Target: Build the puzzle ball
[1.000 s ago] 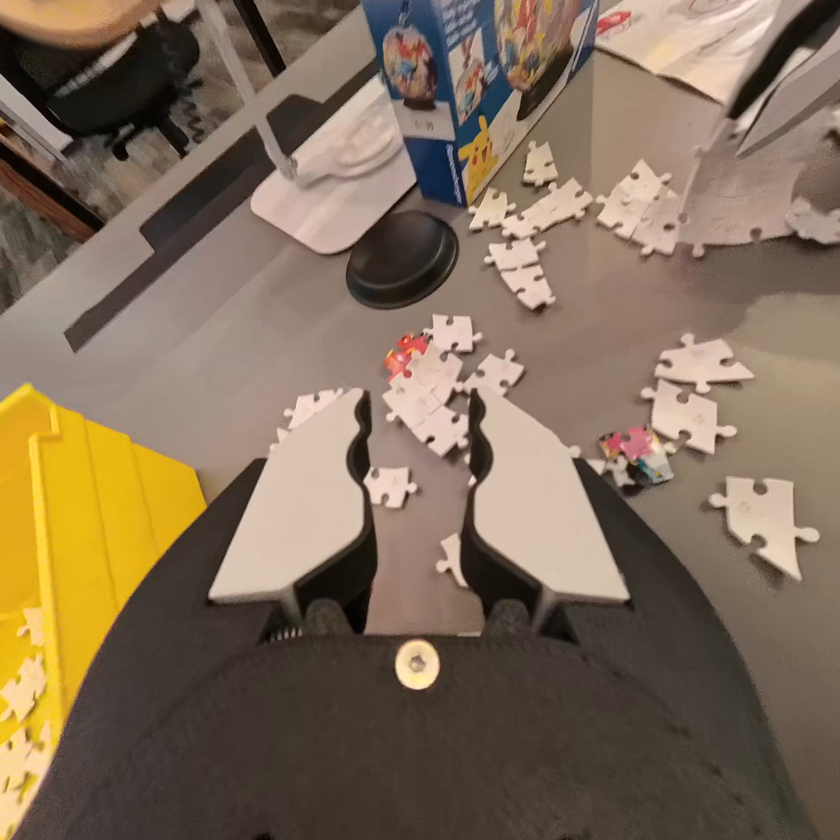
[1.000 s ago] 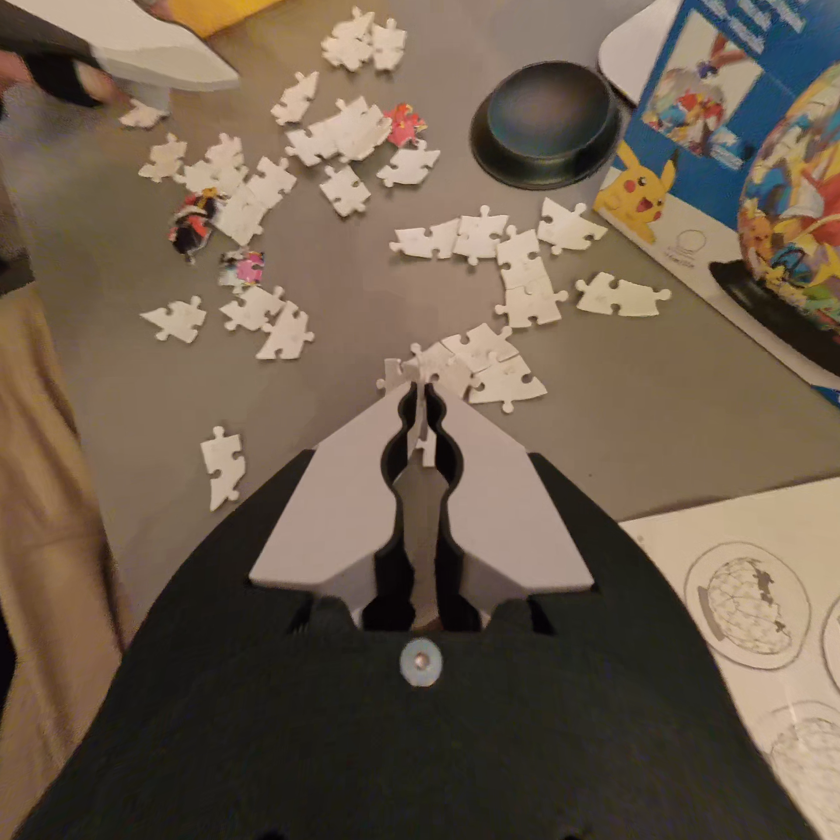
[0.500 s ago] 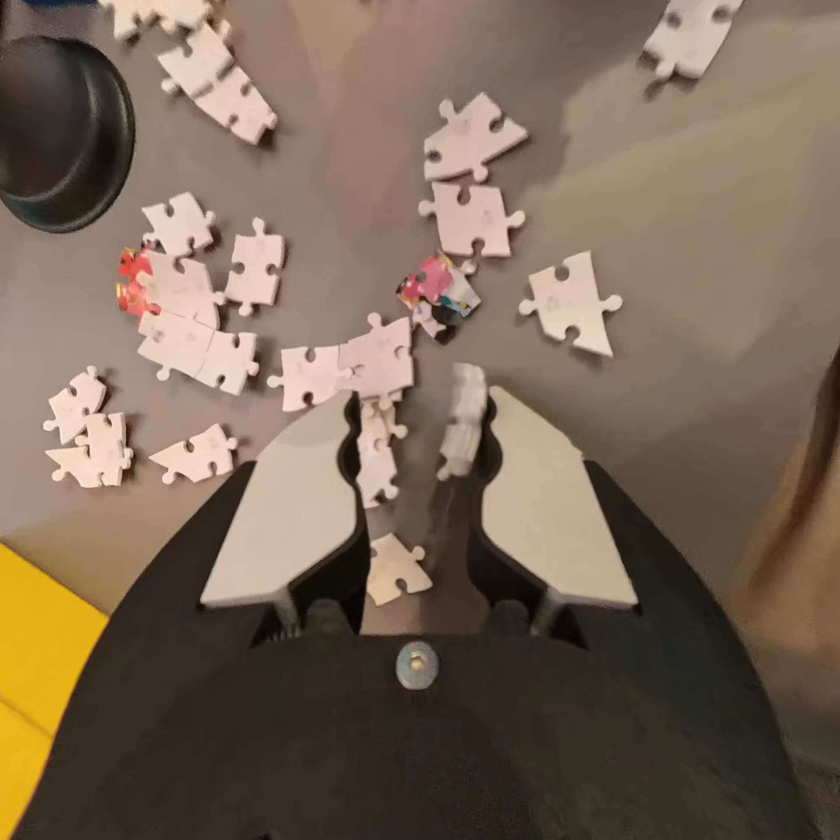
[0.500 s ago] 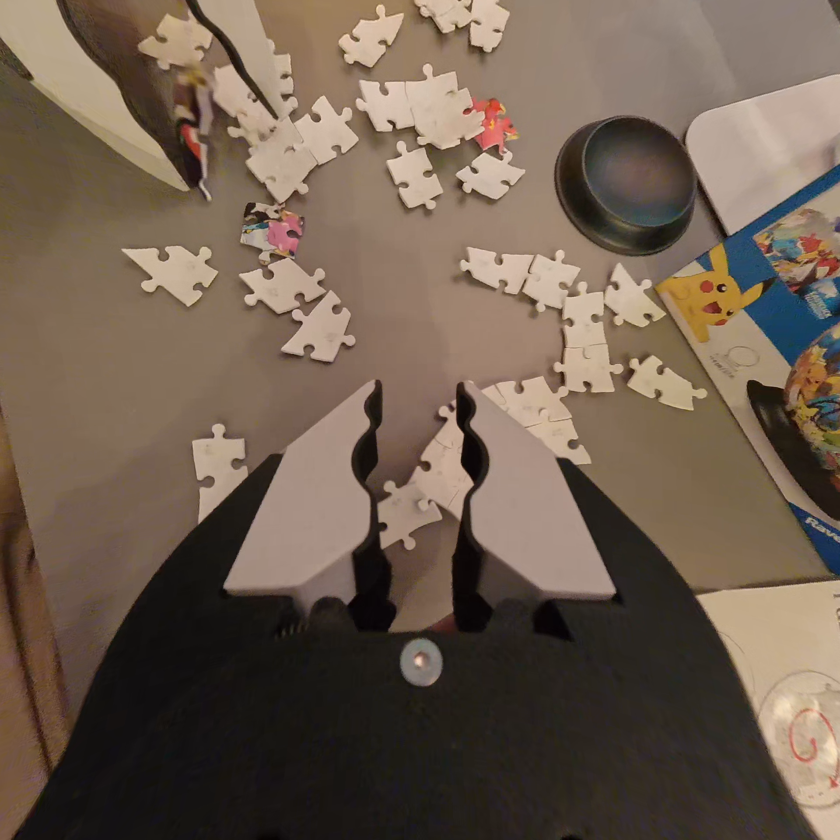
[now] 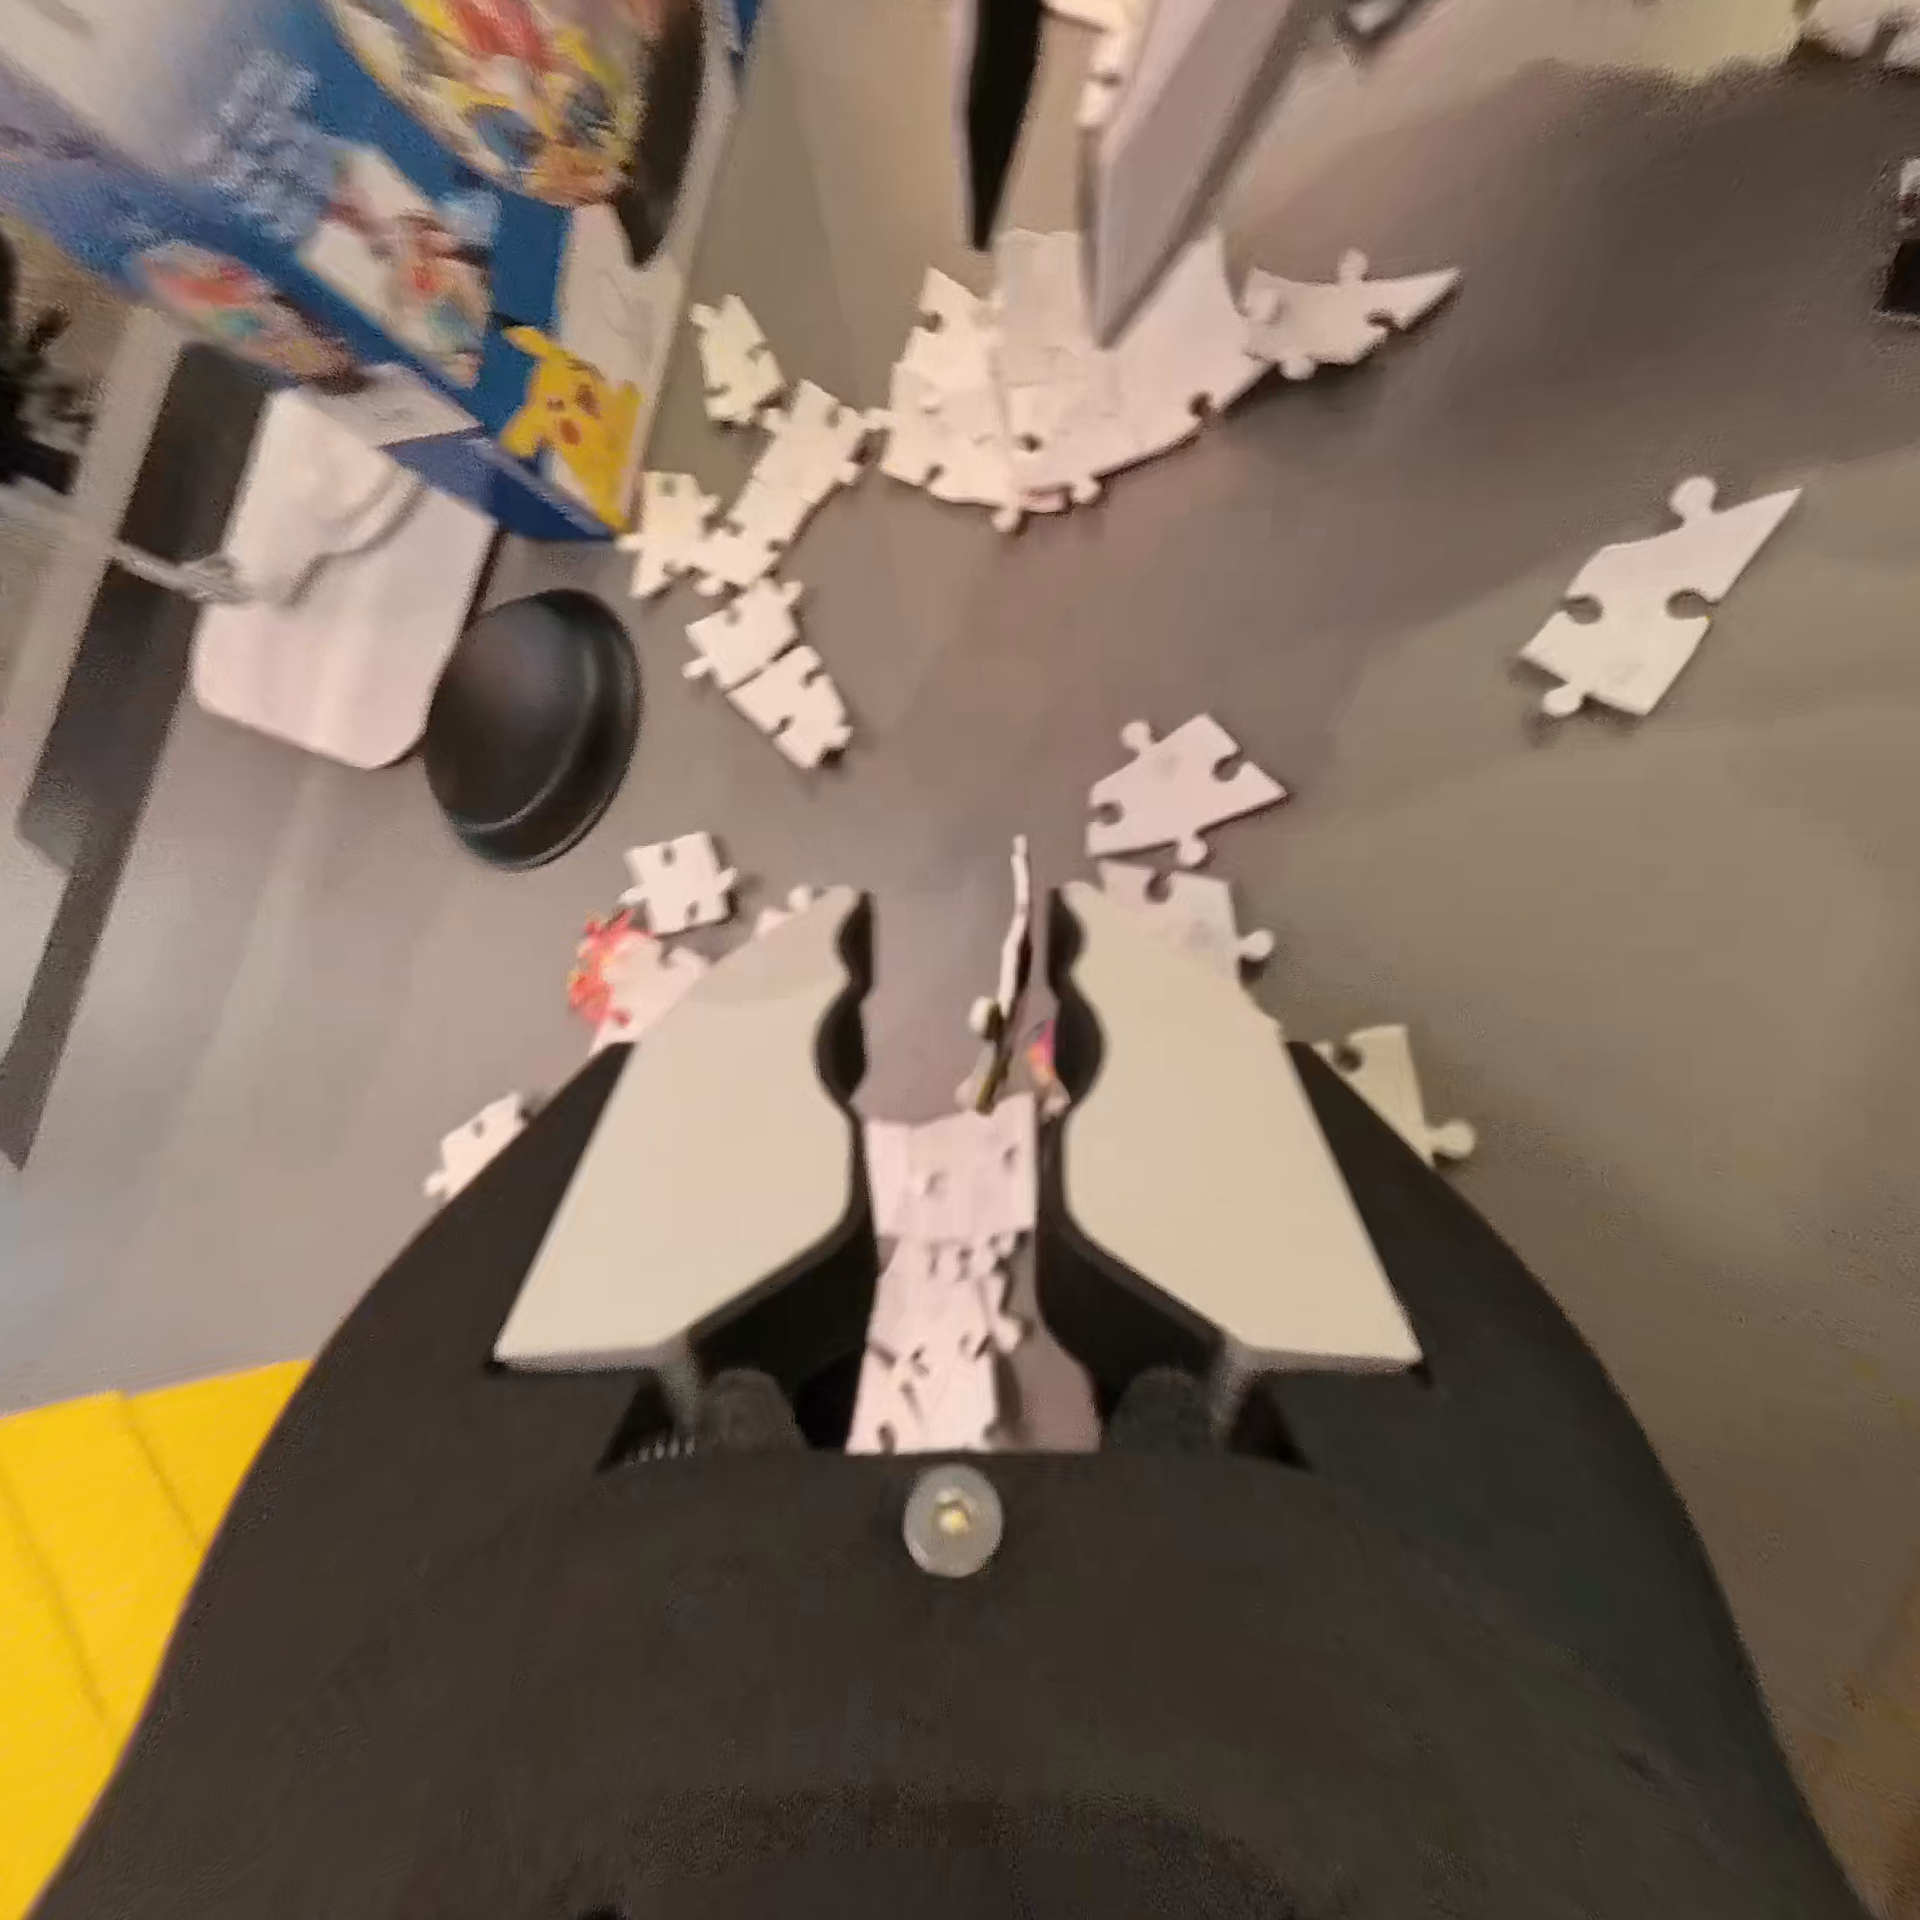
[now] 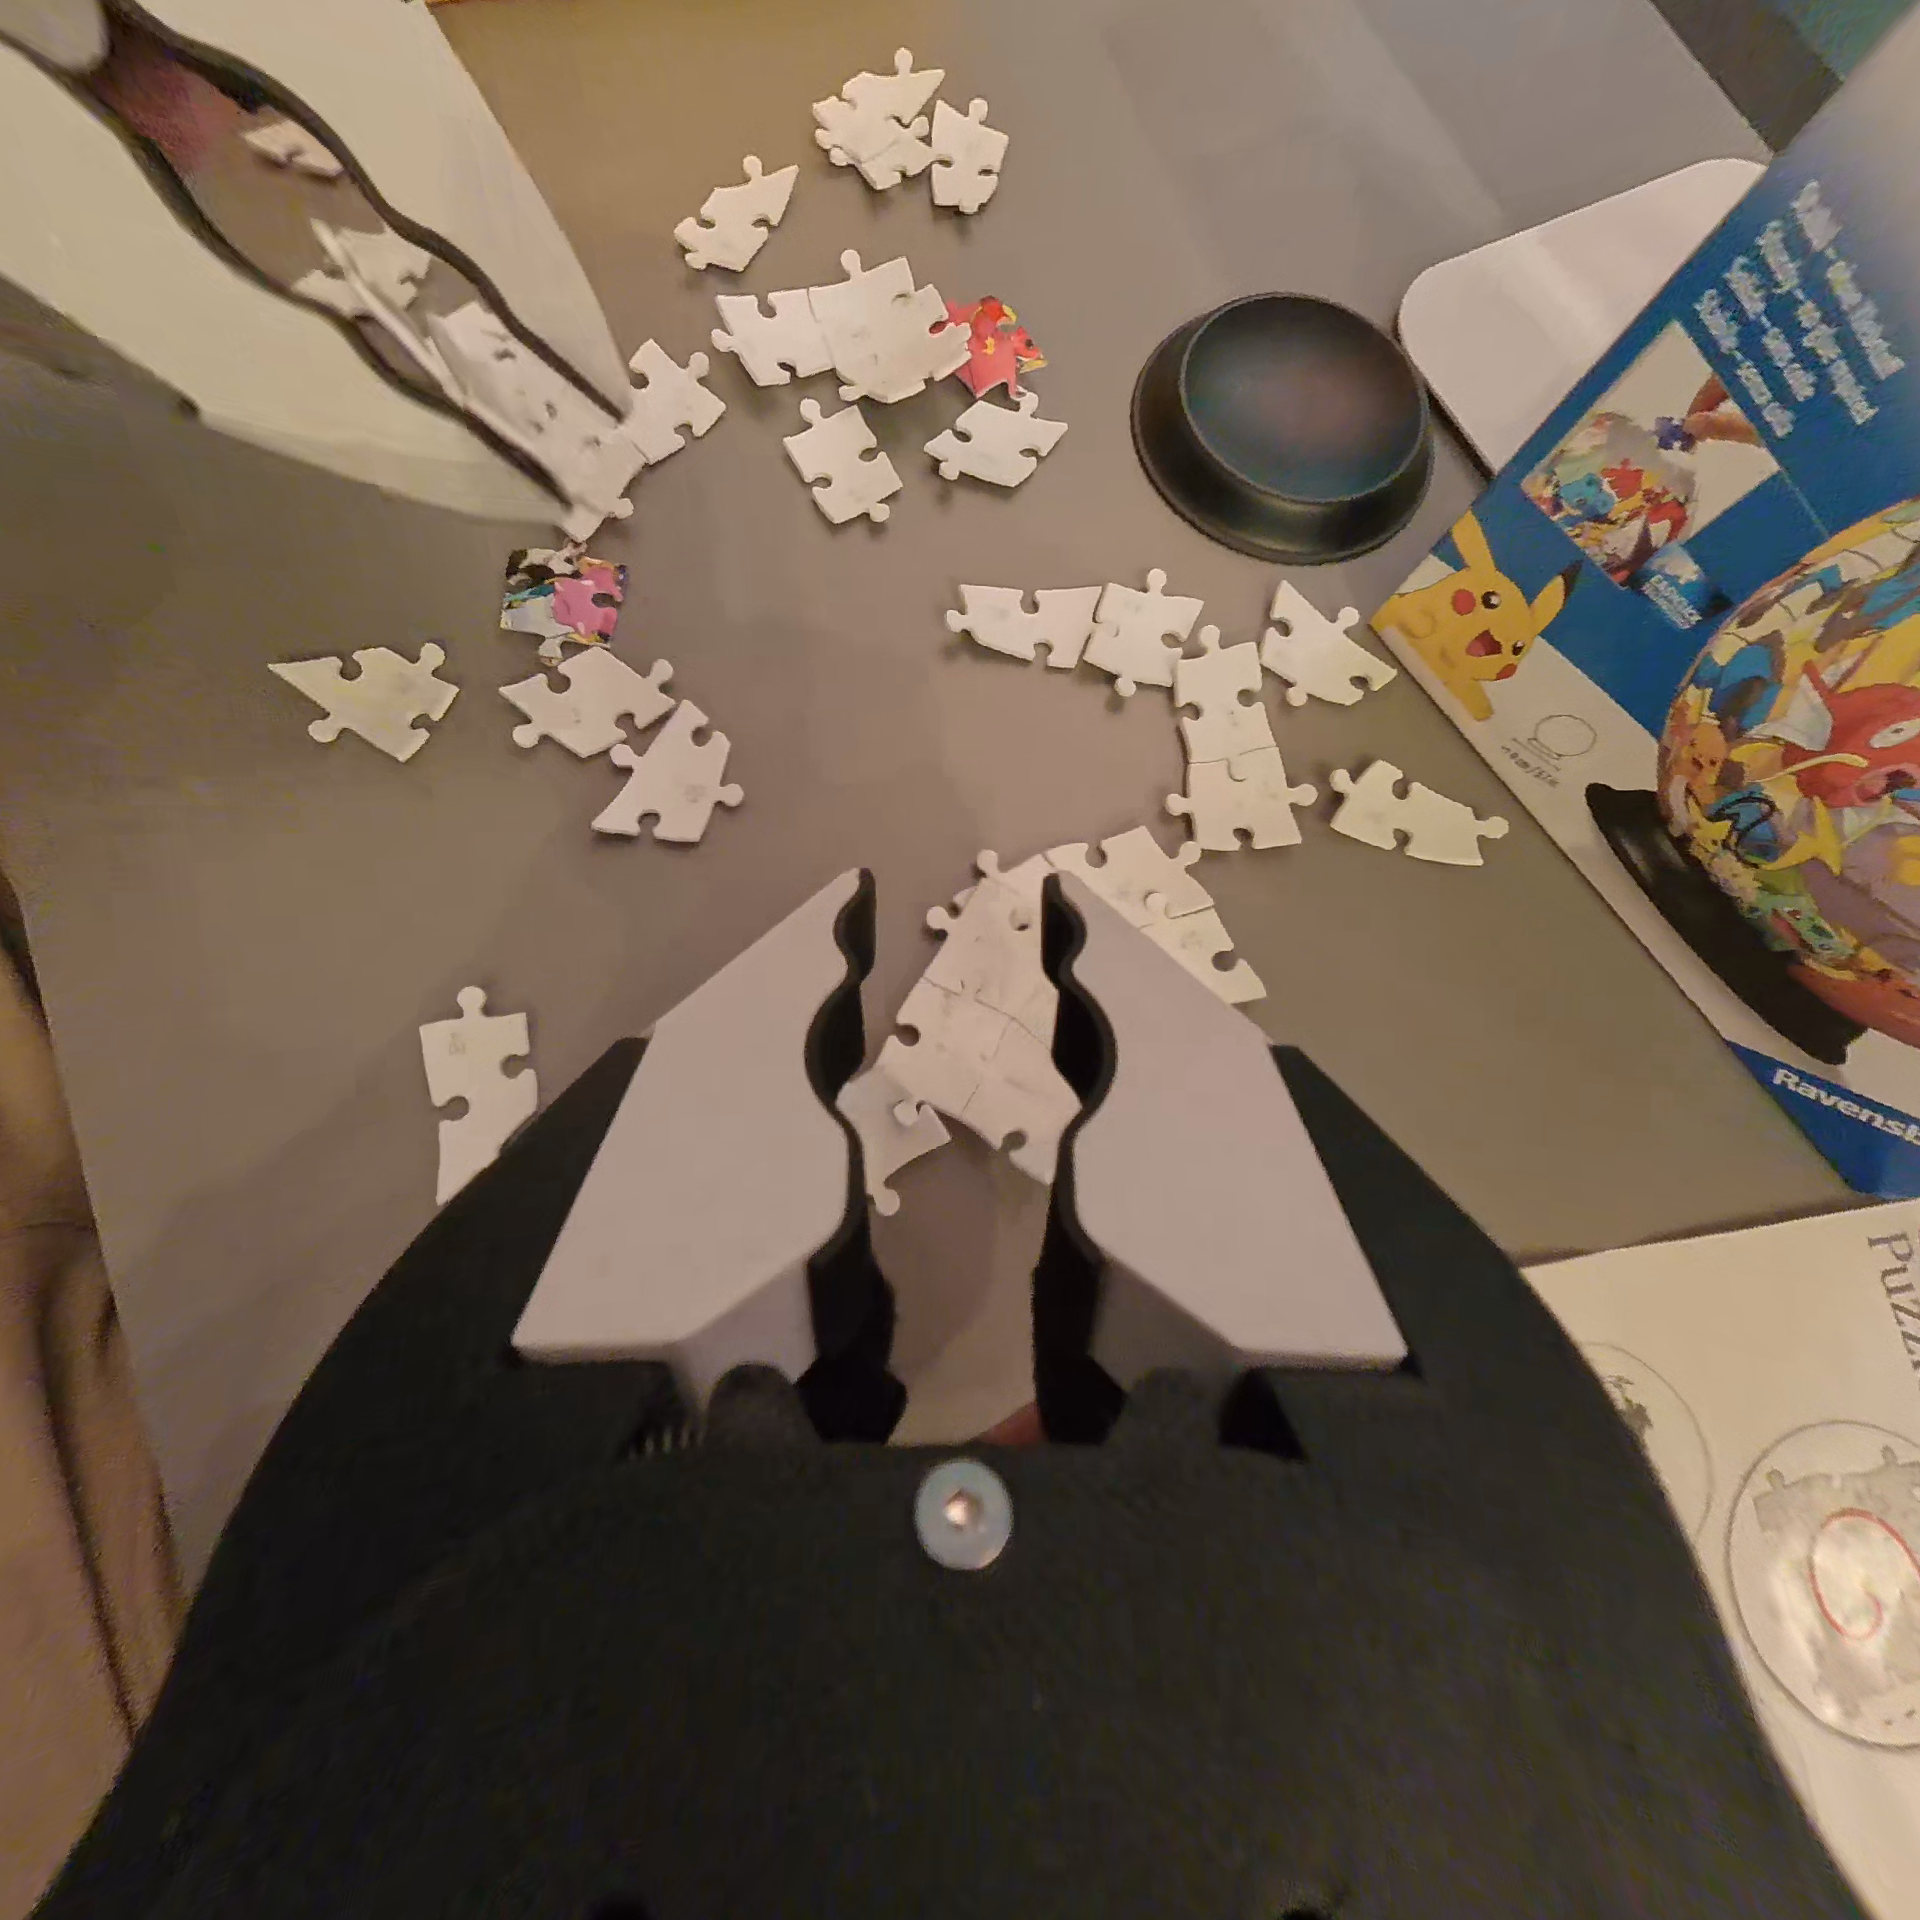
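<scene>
Right now the left gripper (image 5: 956, 914) has its fingers parted, with one puzzle piece (image 5: 1010, 971) standing on edge against the inner face of its right finger (image 5: 1195, 1122); the left finger is clear of it, so nothing is clamped. That view is blurred, and whether the piece rests on the grey table (image 5: 1558, 987) or hangs off the pad is unclear. More white pieces lie flat on the table under the gap (image 5: 951, 1247). Right gripper (image 6: 958, 896) is also released, fingers spread, hovering over a joined cluster of white pieces (image 6: 982, 1023) that sits between and under its fingers, gripping none. Most loose pieces lie white side up, scattered over the table; a row of linked ones (image 6: 1132, 634) sits mid-scene, and another group (image 6: 852, 332) lies farther off, with a red printed piece (image 6: 997, 345) touching it. A multicoloured piece (image 6: 566, 603) lies face up at left, near the other gripper's fingertips. The black round stand (image 6: 1283, 442) sits far right, near the blue puzzle box (image 6: 1662, 540) lying at the right edge. A white instruction sheet (image 6: 1714, 1455) is near right. In the left wrist view a yellow bin (image 5: 94, 1558) shows at near left, and a white pad (image 5: 322, 623) lies just left of the stand.
</scene>
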Motion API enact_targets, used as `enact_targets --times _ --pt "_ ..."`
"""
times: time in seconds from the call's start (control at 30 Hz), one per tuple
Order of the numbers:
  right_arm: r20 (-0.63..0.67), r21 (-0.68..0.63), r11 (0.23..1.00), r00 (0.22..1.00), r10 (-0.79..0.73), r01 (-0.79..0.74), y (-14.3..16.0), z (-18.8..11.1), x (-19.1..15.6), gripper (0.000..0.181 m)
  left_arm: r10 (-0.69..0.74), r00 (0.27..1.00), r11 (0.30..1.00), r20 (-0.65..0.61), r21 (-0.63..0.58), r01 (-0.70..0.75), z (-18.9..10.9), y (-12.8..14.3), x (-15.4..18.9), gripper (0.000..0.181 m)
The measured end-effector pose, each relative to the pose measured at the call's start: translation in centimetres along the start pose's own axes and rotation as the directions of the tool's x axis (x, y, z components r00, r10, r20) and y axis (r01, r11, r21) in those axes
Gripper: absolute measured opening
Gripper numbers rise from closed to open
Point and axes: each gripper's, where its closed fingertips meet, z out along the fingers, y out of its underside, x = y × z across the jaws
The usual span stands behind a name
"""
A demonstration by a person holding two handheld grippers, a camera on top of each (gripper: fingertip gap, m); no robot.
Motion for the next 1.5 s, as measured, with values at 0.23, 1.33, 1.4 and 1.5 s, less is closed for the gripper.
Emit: enact_targets --times 0.23,1.33,1.4,1.5 --pt "-0.025 0.022 0.998 0.997 0.067 -0.066 0.5 -1.2 1.6 0.030 -0.032 0.996 0.999 -0.084 0.024 0.034 1.1 -0.3 1.9 0.062" --pt "0.240 -0.128 0.991 0.971 -0.008 0.040 0.3 5.7 -6.2 0.033 -0.177 0.954 0.984 -0.243 -0.024 0.176 2.4 1.4 2.9 0.025" --pt "0.228 -0.125 0.991 0.974 -0.010 0.039 0.3 5.5 -5.7 0.033 -0.193 0.944 0.981 -0.266 -0.022 0.194 2.3 1.5 3.1 0.005" --pt "0.206 -0.114 0.993 0.979 0.006 0.017 0.2 5.2 -4.7 0.033 -0.248 0.939 0.967 -0.239 -0.010 0.253 2.3 1.4 2.1 0.002"
